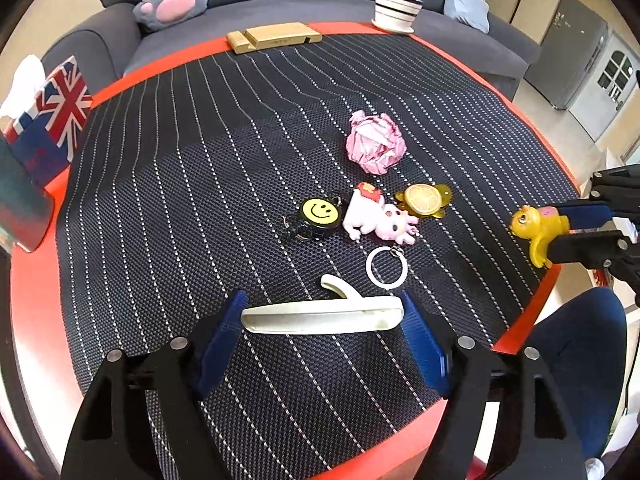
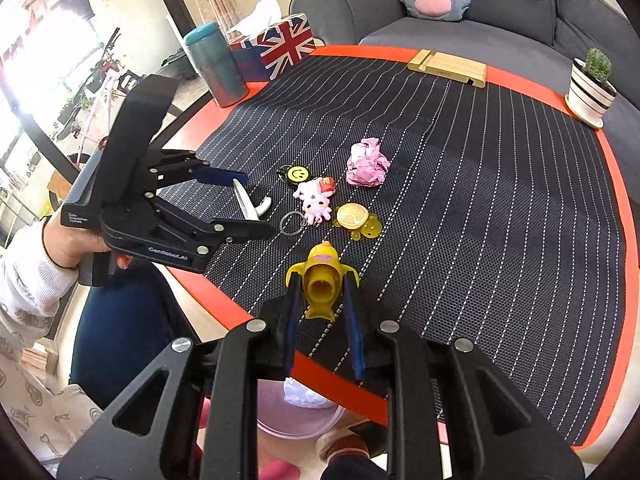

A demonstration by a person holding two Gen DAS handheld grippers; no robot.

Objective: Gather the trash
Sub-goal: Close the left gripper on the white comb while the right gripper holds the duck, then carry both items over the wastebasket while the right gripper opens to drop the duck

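My left gripper (image 1: pixel 322 312) is closed on the ends of a long white plastic piece (image 1: pixel 320 315), held just above the black mat; it also shows in the right wrist view (image 2: pixel 250 202). My right gripper (image 2: pixel 322 284) is shut on a yellow toy figure (image 2: pixel 322 280) over the table's near edge; the toy also shows in the left wrist view (image 1: pixel 538 228). A crumpled pink paper ball (image 1: pixel 375 142) lies on the mat beyond the trinkets. A bin with a pink liner (image 2: pixel 298 420) sits on the floor below the right gripper.
A smiley keychain (image 1: pixel 319 212), a pink-white figure with key ring (image 1: pixel 380 220) and a yellow turtle (image 1: pixel 425 199) lie mid-mat. A Union Jack tissue box (image 1: pixel 52 120), teal cup (image 2: pixel 216 64), wooden stand (image 1: pixel 274 37) and potted cactus (image 1: pixel 398 6) ring the red table (image 1: pixel 32 312).
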